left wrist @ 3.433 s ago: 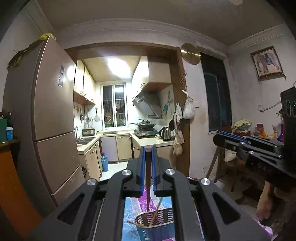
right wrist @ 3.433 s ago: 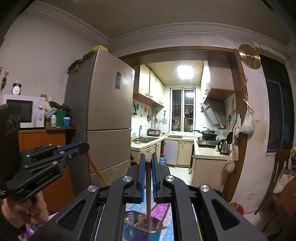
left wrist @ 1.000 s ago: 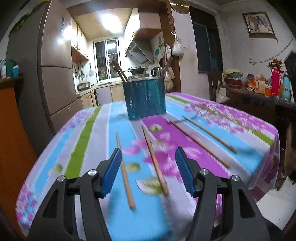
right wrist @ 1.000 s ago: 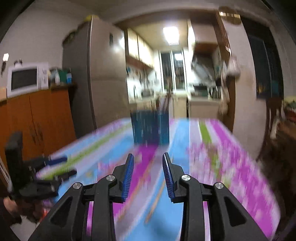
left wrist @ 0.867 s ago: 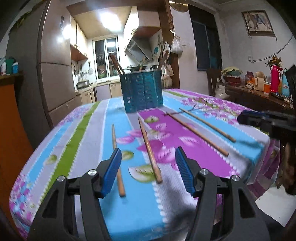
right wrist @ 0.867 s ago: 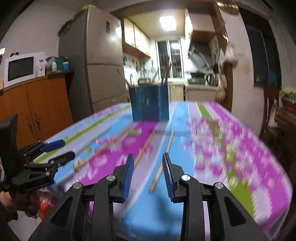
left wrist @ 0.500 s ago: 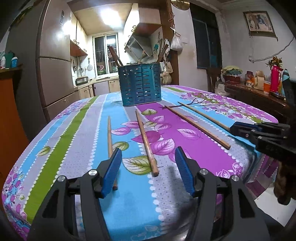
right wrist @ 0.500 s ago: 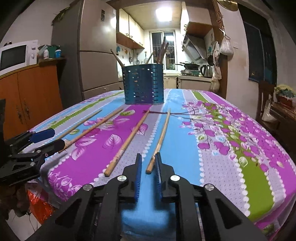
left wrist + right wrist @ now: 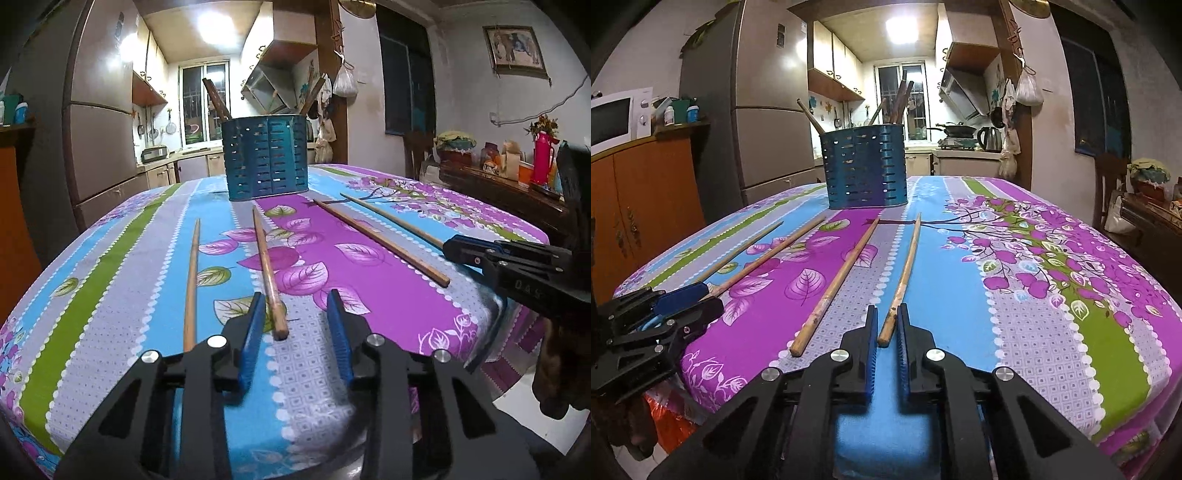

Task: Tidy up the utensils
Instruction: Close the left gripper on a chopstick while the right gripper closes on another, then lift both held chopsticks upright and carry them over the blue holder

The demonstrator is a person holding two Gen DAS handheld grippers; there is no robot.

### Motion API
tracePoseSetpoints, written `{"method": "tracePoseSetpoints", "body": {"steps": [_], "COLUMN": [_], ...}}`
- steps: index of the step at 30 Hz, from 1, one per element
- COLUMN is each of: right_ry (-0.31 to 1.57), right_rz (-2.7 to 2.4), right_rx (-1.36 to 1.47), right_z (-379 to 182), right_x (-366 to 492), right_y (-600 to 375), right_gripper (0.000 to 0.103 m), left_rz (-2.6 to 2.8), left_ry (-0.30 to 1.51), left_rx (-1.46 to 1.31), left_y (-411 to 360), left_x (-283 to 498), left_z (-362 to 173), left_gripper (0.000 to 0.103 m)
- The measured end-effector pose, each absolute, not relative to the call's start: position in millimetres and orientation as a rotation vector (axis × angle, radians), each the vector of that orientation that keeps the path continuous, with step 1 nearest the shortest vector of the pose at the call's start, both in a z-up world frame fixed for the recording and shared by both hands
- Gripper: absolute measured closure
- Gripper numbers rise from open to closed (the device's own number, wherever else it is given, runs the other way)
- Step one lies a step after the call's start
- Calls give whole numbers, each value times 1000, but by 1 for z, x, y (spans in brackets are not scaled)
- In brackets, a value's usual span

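Several wooden chopsticks lie on a flowered tablecloth in front of a blue slotted utensil holder (image 9: 267, 160), which holds a few sticks; it also shows in the right wrist view (image 9: 865, 168). My left gripper (image 9: 295, 314) is open, with the near end of one chopstick (image 9: 266, 265) between its jaws. My right gripper (image 9: 886, 325) is nearly shut around the near end of the rightmost chopstick (image 9: 905, 271), with a small gap on each side. Each gripper shows in the other's view, the right (image 9: 491, 254) and the left (image 9: 676, 299).
The table (image 9: 1071, 295) ends close in front of both grippers. Another chopstick (image 9: 191, 277) lies left of the left gripper, and two more (image 9: 376, 240) lie to its right. A fridge (image 9: 764, 129), an orange cabinet (image 9: 639, 192) and a sideboard (image 9: 509, 192) stand around.
Both grippers dropped from above the holder to the table's near edge. The left jaws have narrowed around a chopstick end. The right jaws have closed in on the rightmost chopstick's end.
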State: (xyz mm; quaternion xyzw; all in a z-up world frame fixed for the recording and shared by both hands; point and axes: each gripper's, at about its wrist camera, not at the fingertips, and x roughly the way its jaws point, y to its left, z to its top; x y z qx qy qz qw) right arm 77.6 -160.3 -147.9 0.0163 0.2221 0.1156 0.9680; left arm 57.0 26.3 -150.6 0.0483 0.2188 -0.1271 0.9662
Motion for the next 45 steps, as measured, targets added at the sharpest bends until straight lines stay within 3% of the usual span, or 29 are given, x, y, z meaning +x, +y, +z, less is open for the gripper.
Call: {"method": "tracePoseSetpoints", "body": {"steps": [15,19,27,45], "right_ry": [413,392,382,109], "right_rz": [206,196,195,249], "right_rx": [17,42,57,-54], "right_z": [-153,-155,-150,-23], "right_x": [73,71,68,36], "right_y": [-156,-158,-163,-179], "right_gripper": [91,92,96,96], "left_rz": [-236,-216,-209,-249], "left_ry": [370,363,364,120], "left_rx": [65,64,66,53], "left_y": [25,26,27,25], "left_x": [50,47,45,53], "left_z": [-158,-159,-153,-31], "left_gripper": [75,92,98,98]}}
